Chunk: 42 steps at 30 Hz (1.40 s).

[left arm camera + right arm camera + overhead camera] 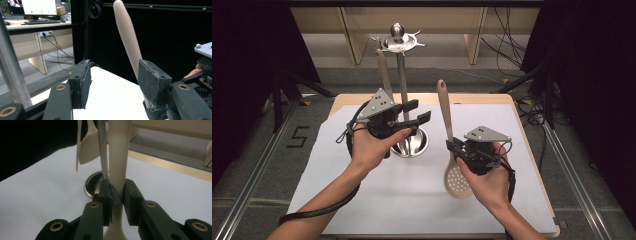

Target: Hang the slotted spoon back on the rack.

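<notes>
Right gripper (pixel 455 148) is clamping the skimmer (pixel 451 150) low on its handle, just above the perforated bowl. In the right gripper view the jaws are pinching the cream handle (pixel 119 157) from both sides. The skimmer is standing nearly upright over the white sheet (pixel 412 200), handle tip up and leaning slightly toward the rack (pixel 400 75). Gripping low is leaving the whole upper handle free, likely so its end can be brought to a hook.

Left gripper (pixel 421 112) is hovering at the rack's steel pole (pixel 11 75), jaws apart with nothing between them. In its own view the pole is running just outside the left jaw, and the skimmer handle (pixel 127 37) is rising behind the right pad. It looks to be waiting to steady either the pole or the handle.

The rack is standing on a round steel base (pixel 424 145) near the sheet's middle, with a spiked hook ring at the top (pixel 399 42). Another cream utensil (pixel 384 75) is hanging beside the pole. Judging by this, the skimmer is being carried to the rack for hanging; it is not yet hung.
</notes>
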Motion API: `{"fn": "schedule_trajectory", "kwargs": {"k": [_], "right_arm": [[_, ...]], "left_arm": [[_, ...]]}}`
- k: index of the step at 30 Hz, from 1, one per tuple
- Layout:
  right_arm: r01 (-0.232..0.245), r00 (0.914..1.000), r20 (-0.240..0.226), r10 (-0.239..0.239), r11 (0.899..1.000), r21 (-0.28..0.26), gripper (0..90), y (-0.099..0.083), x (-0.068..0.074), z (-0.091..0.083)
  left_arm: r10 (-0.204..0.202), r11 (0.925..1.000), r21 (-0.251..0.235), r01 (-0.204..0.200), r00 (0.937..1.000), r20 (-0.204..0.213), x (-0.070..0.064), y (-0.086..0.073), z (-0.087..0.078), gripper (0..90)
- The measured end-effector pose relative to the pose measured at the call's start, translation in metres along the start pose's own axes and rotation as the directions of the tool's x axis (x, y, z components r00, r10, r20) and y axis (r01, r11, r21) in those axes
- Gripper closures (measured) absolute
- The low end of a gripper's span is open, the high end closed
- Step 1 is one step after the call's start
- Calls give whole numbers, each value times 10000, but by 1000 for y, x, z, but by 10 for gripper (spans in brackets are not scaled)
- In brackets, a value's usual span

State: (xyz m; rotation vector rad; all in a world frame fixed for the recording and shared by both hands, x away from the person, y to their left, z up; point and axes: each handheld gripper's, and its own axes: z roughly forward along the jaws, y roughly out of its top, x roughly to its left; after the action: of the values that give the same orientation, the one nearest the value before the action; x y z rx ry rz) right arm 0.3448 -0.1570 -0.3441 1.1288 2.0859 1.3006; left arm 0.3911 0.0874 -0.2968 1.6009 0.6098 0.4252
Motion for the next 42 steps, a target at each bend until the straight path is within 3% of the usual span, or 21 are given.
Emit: {"fn": "schedule_trajectory", "kwargs": {"k": [3, 4, 5, 8, 11, 13, 14, 19, 21, 23, 25, 27, 28, 34, 42], "right_arm": [[-151, 9999, -65, 152, 9999, 14, 791, 1, 3, 1], [174, 9998, -16, -174, 9998, -46, 791, 1, 2, 2], [4, 10000, -92, -3, 10000, 92, 792, 2, 3, 1], [20, 10000, 7, -20, 10000, 16, 791, 3, 5, 1], [55, 9998, -201, -55, 10000, -27, 791, 5, 7, 2], [344, 9994, -15, -344, 9994, -98, 791, 5, 6, 2], [-70, 9999, -82, 71, 10000, 53, 791, 5, 9, 1], [-53, 9997, -238, 53, 10000, 13, 791, 5, 12, 4], [159, 9997, -188, -160, 9999, -20, 791, 5, 13, 4], [-112, 9994, -337, 113, 9999, 20, 791, 5, 15, 5], [116, 9991, -400, -117, 9999, -43, 791, 6, 14, 6], [415, 9991, -113, -417, 9990, -156, 791, 6, 13, 6], [181, 9994, -282, -183, 9998, -80, 791, 6, 15, 6], [363, 9989, -285, -366, 9993, -122, 791, 6, 15, 7], [192, 9990, -397, -193, 9998, -45, 791, 5, 17, 8]], "left_arm": [[-37, 10000, 34, 37, 10000, 68, -2, 0, 3, 435], [0, 10000, 35, -1, 9999, 100, -2, 0, 4, 435], [-16, 10000, 35, 15, 9999, 101, -2, 0, 5, 435], [3, 10000, 48, -4, 9999, 155, -3, 1, 7, 435], [-41, 10000, 27, 41, 9998, 186, -4, 0, 9, 437], [-70, 10000, 34, 69, 9998, 177, -4, 0, 9, 437], [-57, 10000, 37, 57, 9998, 190, -4, 0, 10, 438], [-96, 10000, 23, 96, 9997, 233, -4, 0, 12, 443], [-144, 9999, 6, 144, 9995, 295, -5, 0, 13, 445], [-147, 9999, 9, 147, 9993, 356, -6, 1, 15, 452], [-209, 9998, -9, 210, 9990, 403, -8, 2, 15, 460], [-237, 9997, -42, 240, 9986, 481, -8, 2, 16, 466], [-256, 9997, -41, 259, 9982, 534, -9, 2, 17, 470], [-299, 9995, -33, 302, 9970, 712, -11, 1, 19, 506], [-239, 9997, -62, 244, 9974, 678, -9, 1, 18, 531]]}}
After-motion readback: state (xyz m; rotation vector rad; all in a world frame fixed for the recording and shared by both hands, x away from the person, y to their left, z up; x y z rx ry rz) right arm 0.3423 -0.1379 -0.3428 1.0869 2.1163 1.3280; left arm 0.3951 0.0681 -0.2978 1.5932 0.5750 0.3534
